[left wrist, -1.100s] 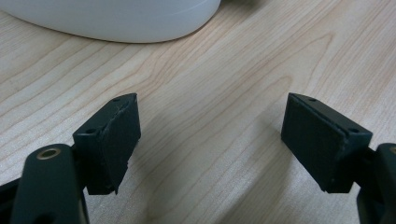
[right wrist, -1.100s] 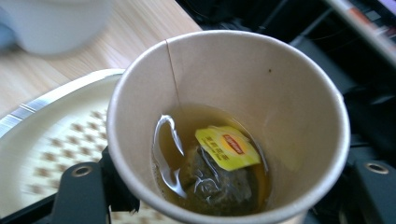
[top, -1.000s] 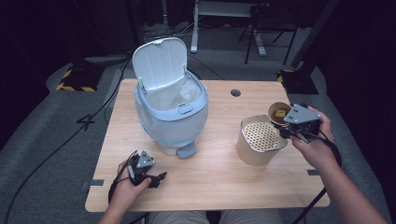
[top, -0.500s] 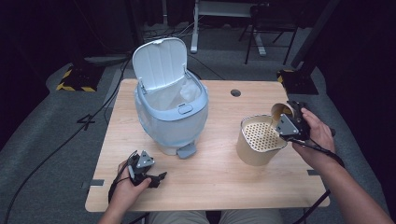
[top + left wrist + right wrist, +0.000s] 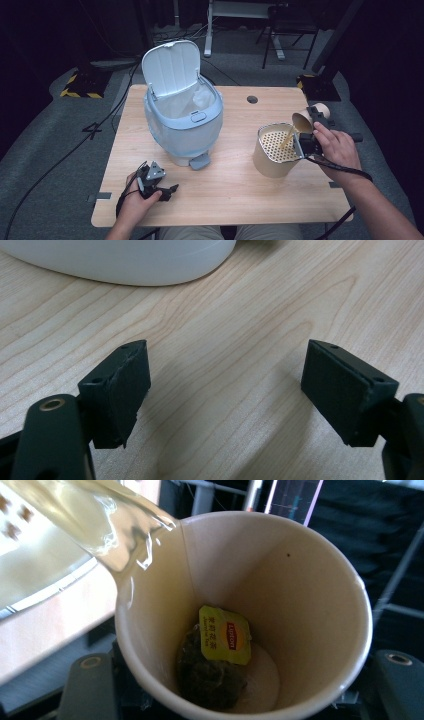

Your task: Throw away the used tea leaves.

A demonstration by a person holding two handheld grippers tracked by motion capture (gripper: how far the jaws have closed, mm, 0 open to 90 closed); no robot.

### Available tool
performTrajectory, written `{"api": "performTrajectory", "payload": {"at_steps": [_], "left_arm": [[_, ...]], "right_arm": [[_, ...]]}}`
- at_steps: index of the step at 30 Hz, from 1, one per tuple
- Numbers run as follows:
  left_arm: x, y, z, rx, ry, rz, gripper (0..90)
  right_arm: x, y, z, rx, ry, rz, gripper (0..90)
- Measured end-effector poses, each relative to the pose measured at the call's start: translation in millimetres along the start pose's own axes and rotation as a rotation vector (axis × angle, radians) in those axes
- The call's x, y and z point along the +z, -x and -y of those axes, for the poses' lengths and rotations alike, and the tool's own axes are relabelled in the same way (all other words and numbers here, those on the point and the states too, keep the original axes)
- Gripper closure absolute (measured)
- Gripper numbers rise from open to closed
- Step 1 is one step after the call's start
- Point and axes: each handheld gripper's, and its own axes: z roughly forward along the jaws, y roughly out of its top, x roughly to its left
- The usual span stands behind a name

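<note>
Here the right claw (image 5: 306,131) is clamped on a paper cup (image 5: 303,121), tipped so that pale tea (image 5: 286,139) streams from its lip into the strainer-topped canister (image 5: 274,150) just below; a wet tea bag (image 5: 212,667) with a yellow tag clings inside the cup; the left claw (image 5: 159,189) rests on the bench (image 5: 235,180), jaws apart, holding nothing, the open-lidded bin (image 5: 182,117) beyond it.
</note>
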Motion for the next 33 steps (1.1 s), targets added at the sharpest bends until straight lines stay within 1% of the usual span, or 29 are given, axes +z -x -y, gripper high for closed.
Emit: {"api": "performTrajectory", "payload": {"at_steps": [1, 2, 3, 6, 9, 10, 11, 12, 15, 16, 17, 18, 19, 20, 21, 23, 25, 29, 30, 32, 33], "left_arm": [[0.0, 0.0, 0.0, 0.000, 0.000, 0.001, 20.5], [0.0, 0.0, 0.0, 0.000, 0.000, 0.001, 20.4], [0.0, 0.0, 0.0, 0.000, 0.000, 0.001, 20.4], [0.0, 0.0, 0.0, 0.000, 0.000, 0.000, 20.4], [0.0, 0.0, 0.0, 0.000, 0.000, 0.000, 20.4], [0.0, 0.0, 0.0, 0.000, 0.000, 0.000, 20.4], [0.0, 0.1, 0.0, 0.000, 0.000, 0.001, 20.4], [0.0, 0.1, 0.0, 0.000, 0.000, 0.001, 20.4], [0.0, 0.0, 0.0, 0.001, 0.000, 0.000, 20.4], [0.0, 0.0, 0.0, 0.001, 0.000, 0.000, 20.5], [0.0, 0.0, 0.0, 0.001, 0.000, 0.000, 20.5], [0.0, 0.0, 0.0, 0.000, 0.000, 0.000, 20.4], [0.0, 0.0, 0.0, 0.000, 0.000, 0.000, 20.4], [0.0, 0.0, 0.0, 0.000, 0.000, 0.000, 20.4], [0.0, 0.0, 0.0, 0.001, 0.000, 0.000, 20.4], [0.0, 0.0, 0.0, 0.001, 0.000, 0.000, 20.5], [0.0, 0.0, 0.0, 0.001, 0.000, 0.000, 20.4], [0.0, 0.1, 0.0, 0.000, 0.000, -0.001, 20.5], [0.0, 0.1, 0.0, 0.001, 0.000, 0.000, 20.5], [-0.1, 0.1, 0.0, 0.001, 0.000, -0.001, 20.5], [-0.1, 0.0, 0.0, 0.001, -0.001, -0.001, 20.5]], "right_arm": [[-1.2, -1.8, -2.5, -0.050, -0.018, 0.031, 31.9], [-1.2, -1.8, -2.5, -0.050, -0.018, 0.031, 31.9], [-1.9, -3.4, -5.4, -0.111, -0.037, 0.059, 32.0], [-3.0, -6.2, -10.5, -0.202, -0.066, 0.100, 32.2], [-3.6, -10.6, -15.3, -0.303, -0.094, 0.140, 32.5], [-3.6, -10.6, -15.3, -0.303, -0.094, 0.140, 32.5], [-3.8, -13.4, -18.7, -0.378, -0.113, 0.158, 32.7], [-3.8, -13.4, -18.7, -0.378, -0.113, 0.158, 32.7], [-6.6, -17.4, -25.2, -0.474, -0.146, 0.201, 32.9], [-6.6, -17.4, -25.2, -0.474, -0.146, 0.201, 32.9], [-7.2, -18.2, -26.3, -0.491, -0.153, 0.213, 32.9], [-7.5, -18.7, -27.3, -0.511, -0.160, 0.221, 32.9], [-7.9, -20.0, -28.8, -0.544, -0.156, 0.234, 32.9], [-8.3, -20.7, -29.7, -0.557, -0.159, 0.238, 33.0], [-8.3, -20.7, -29.7, -0.557, -0.159, 0.238, 33.0], [-8.9, -20.6, -31.2, -0.589, -0.161, 0.244, 33.0], [-8.8, -19.7, -31.5, -0.592, -0.158, 0.237, 33.0], [-9.2, -17.5, -31.8, -0.586, -0.156, 0.234, 32.9], [-9.2, -17.2, -31.6, -0.570, -0.150, 0.237, 32.9], [-9.4, -17.1, -31.6, -0.565, -0.150, 0.237, 32.9], [-9.6, -16.3, -31.7, -0.548, -0.150, 0.227, 32.8]]}}
